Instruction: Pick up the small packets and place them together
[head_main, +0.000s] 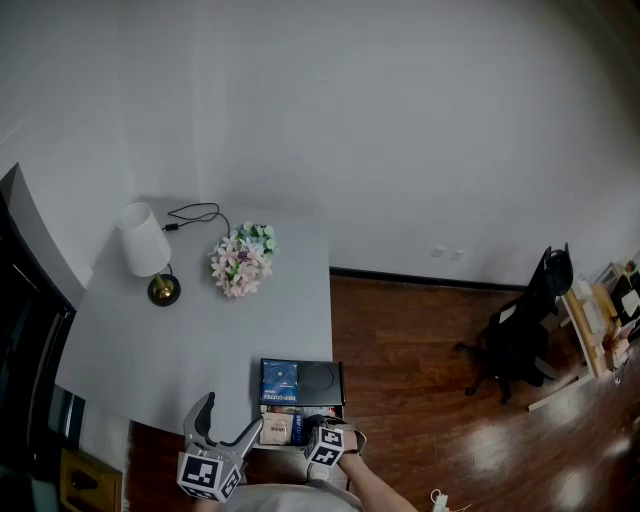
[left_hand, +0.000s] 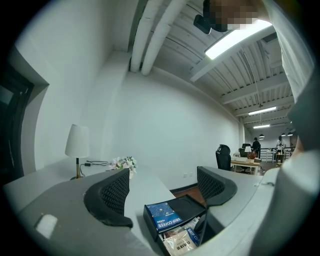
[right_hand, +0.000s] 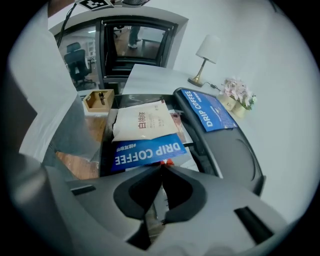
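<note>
A black box (head_main: 325, 380) stands open at the table's near edge. One blue drip coffee packet (head_main: 279, 382) lies on its flat upper part (right_hand: 235, 150). Lower in the box lie a white packet (right_hand: 142, 120) and a second blue drip coffee packet (right_hand: 147, 151). My right gripper (right_hand: 161, 166) is shut, its tips meeting at that blue packet's near edge, beside a red scrap. I cannot tell whether anything is pinched. My left gripper (left_hand: 162, 192) hangs open and empty left of the box, above the table.
On the grey table (head_main: 150, 340) stand a white lamp (head_main: 145, 250) and a flower bunch (head_main: 242, 260), with a black cable (head_main: 195, 213) behind. A small wooden box (right_hand: 97, 100) sits on the floor. A black chair (head_main: 520, 330) stands far right.
</note>
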